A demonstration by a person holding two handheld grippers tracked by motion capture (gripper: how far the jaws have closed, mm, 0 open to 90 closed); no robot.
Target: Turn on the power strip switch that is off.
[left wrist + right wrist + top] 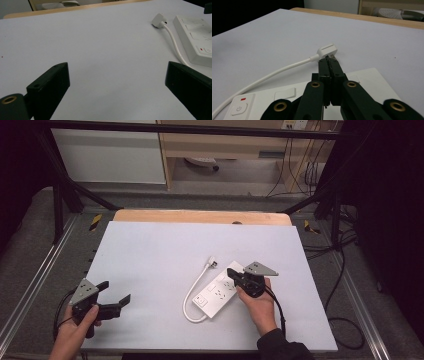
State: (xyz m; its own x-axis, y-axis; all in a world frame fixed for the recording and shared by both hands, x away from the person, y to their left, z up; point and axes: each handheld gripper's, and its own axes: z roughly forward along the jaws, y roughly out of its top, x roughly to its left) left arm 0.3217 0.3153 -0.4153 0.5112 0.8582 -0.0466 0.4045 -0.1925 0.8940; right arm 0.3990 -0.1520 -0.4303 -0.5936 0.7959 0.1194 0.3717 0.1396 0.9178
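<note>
One power strip point(217, 295), one plug point(212, 262), two grippers.

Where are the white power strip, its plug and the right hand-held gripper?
power strip point(216, 296): high view, middle of its top face.
plug point(327, 50): right gripper view, white plug body.
right hand-held gripper point(329, 61): right gripper view, between its closed tips.

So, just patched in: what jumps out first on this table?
A white power strip lies right of centre on the pale table, its cord looping round to the plug lying unplugged beyond it. The right gripper hovers over the strip, jaws shut and pointing toward the plug. The left gripper waits at the near left, jaws wide open.
</note>
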